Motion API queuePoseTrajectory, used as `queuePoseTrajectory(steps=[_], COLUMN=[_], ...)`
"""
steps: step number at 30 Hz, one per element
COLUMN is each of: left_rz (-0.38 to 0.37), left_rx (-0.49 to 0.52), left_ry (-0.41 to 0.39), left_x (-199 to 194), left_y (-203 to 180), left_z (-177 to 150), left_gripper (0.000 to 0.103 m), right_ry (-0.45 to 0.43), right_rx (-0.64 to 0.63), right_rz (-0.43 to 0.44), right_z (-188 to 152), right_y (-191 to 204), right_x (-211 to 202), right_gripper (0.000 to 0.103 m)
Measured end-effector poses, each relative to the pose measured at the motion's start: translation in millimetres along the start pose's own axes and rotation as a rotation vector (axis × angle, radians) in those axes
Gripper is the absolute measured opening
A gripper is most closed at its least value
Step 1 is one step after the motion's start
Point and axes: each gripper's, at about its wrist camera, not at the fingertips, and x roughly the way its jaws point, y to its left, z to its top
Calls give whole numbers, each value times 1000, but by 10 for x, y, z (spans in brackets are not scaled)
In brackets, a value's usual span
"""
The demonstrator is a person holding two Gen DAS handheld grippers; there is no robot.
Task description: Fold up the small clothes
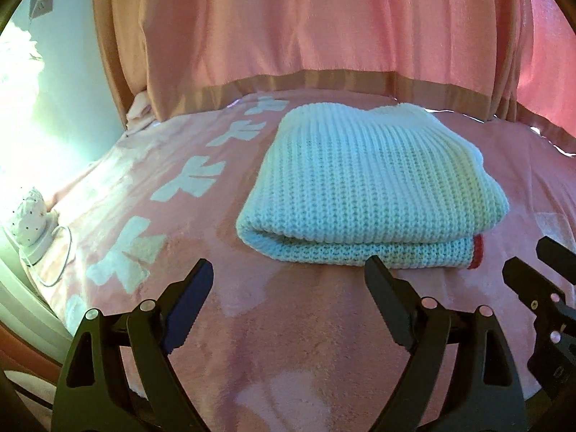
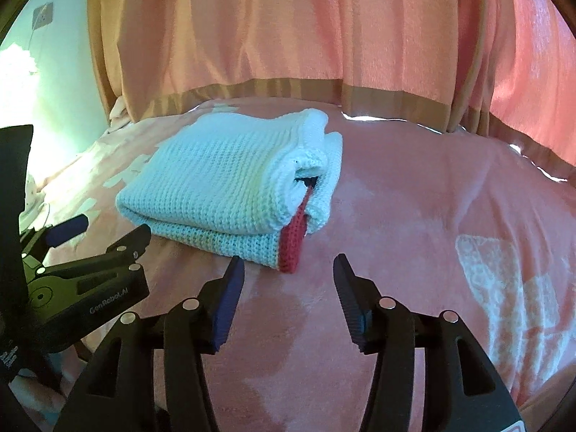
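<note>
A pale blue-white knitted garment (image 1: 367, 187) lies folded into a thick rectangle on the pink blanket (image 1: 288, 324), with a red trim strip (image 2: 293, 243) at its near right corner. My left gripper (image 1: 288, 270) stands open just short of the fold's near edge, nothing between its fingers. My right gripper (image 2: 288, 270) is open too, its fingers either side of the red corner and a little in front of it, not touching. The right gripper (image 1: 532, 262) also shows at the right edge of the left wrist view, and the left gripper (image 2: 108, 237) at the left of the right wrist view.
A pink curtain (image 1: 324, 36) hangs behind the bed's far edge. White letter shapes (image 1: 187, 180) are printed on the blanket's left side. A small white spotted object with a cord (image 1: 30, 223) sits at the left edge by the wall.
</note>
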Motion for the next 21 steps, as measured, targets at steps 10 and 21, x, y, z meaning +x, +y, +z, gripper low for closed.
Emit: queuePoseTrajectory(steps=[10,21], left_rz=[-2,17], left_rx=[11,19], left_ry=[0,8], left_x=[-20,-3], left_y=[-52,-54], left_z=[-10,-16], left_gripper=[83,83], right_ry=[6,12], right_rx=[-6,-10], right_rz=[-19,-19], right_z=[-36,-54], right_y=[-14,-24], right_x=[-6,0], right_gripper=[52,52])
